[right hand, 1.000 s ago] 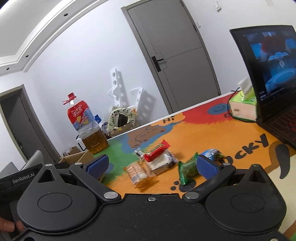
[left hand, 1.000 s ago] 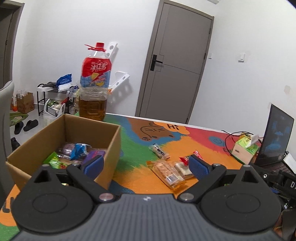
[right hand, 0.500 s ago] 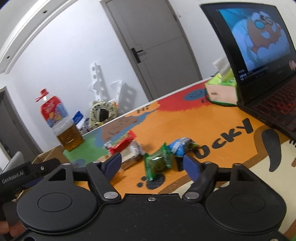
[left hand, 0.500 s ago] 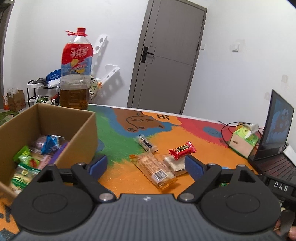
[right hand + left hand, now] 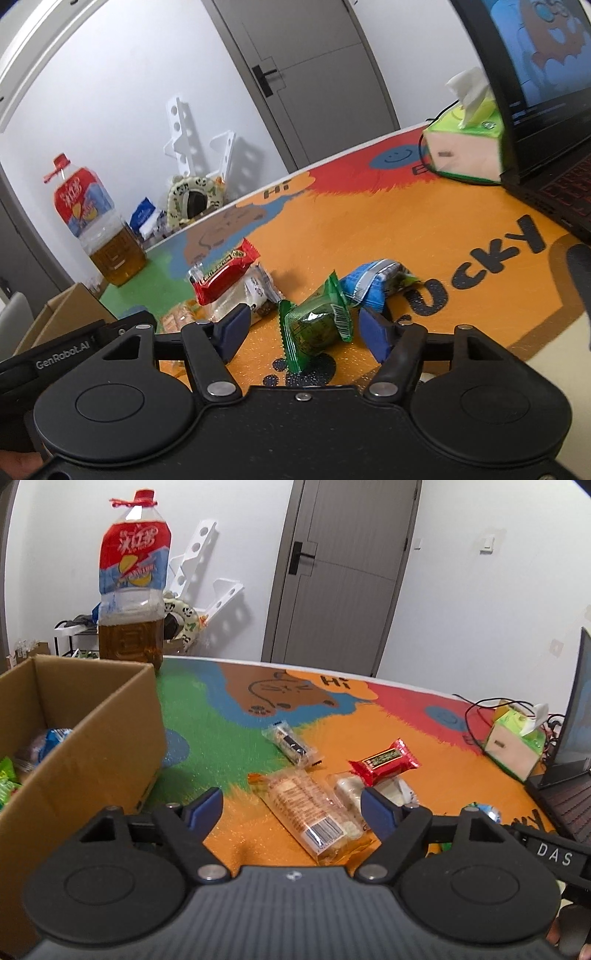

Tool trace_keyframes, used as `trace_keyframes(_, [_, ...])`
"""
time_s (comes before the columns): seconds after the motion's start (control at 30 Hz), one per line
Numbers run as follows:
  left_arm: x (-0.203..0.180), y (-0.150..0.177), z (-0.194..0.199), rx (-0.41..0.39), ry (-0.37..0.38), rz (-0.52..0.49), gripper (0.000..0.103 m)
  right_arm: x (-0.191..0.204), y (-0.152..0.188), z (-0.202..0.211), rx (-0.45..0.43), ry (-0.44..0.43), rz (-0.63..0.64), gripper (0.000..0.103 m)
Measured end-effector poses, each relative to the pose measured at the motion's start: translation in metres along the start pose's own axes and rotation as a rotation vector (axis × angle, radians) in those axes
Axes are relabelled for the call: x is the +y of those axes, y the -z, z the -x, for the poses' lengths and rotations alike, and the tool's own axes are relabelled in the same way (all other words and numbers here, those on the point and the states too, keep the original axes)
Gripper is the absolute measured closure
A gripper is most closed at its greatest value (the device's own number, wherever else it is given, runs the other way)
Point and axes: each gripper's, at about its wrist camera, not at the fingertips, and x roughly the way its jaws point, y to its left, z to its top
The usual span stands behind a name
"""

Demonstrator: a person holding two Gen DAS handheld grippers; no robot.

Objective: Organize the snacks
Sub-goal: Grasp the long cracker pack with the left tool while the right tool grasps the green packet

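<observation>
**K:** Both tools have moved since a second ago. Left tool has swung off the cardboard box and now faces the snack pile. Right tool has dropped in on the green packet.

**M:** States?

**K:** Left: jaws wide apart, holding nothing. The clear biscuit pack lies on the desk between its fingertips, no contact visible. Right: also spread wide, nothing held. The green packet sits between its blue pads, gap on both sides.

**M:** Rest of the snacks?

**K:** Red bar rests on top of a white wrapped pack, just beside the biscuit pack. A small clear-wrapped bar lies behind them toward the far edge, on the green/orange border of the mat. Blue packet is touching the green one's far side, near the "LUCKY" lettering.

**M:** Box?

**K:** At the desk's left edge, open top. Green and blue wrappers show inside; can't tell the count.

**M:** Anything else on the desk?

**K:** Big oil bottle at the far left corner behind the box. Tissue box and open laptop along the right edge, tissue box touching the laptop's lid.
</observation>
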Motion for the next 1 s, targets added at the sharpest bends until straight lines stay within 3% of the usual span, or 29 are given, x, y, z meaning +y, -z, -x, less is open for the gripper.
trace_keyframes(0.2, [0.001, 0.0, -0.015, 0.02, -0.013, 0.002, 0.022, 0.004, 0.005, -0.015, 0.029, 0.033, 0.042, 0.042])
trace_keyframes(0.27, [0.0, 0.001, -0.021, 0.025, -0.02, -0.002, 0.022, 0.004, 0.005, -0.016, 0.026, 0.052, 0.055, 0.059])
trace_keyframes(0.5, [-0.004, 0.007, -0.035, 0.029, -0.045, 0.021, 0.029, -0.001, 0.006, -0.012, 0.02, 0.024, 0.021, 0.062])
trace_keyframes(0.87, [0.0, 0.017, -0.027, 0.026, -0.008, 0.015, 0.038, 0.004, 0.011, -0.009, 0.024, 0.03, 0.025, 0.061])
trace_keyframes(0.97, [0.005, 0.018, -0.023, 0.024, 0.033, 0.039, 0.056, 0.008, 0.013, -0.009, 0.021, 0.034, 0.037, 0.061])
trace_keyframes(1.0, [0.005, 0.018, -0.021, 0.022, 0.051, 0.039, 0.069, 0.008, 0.014, -0.008, 0.025, 0.027, 0.035, 0.062])
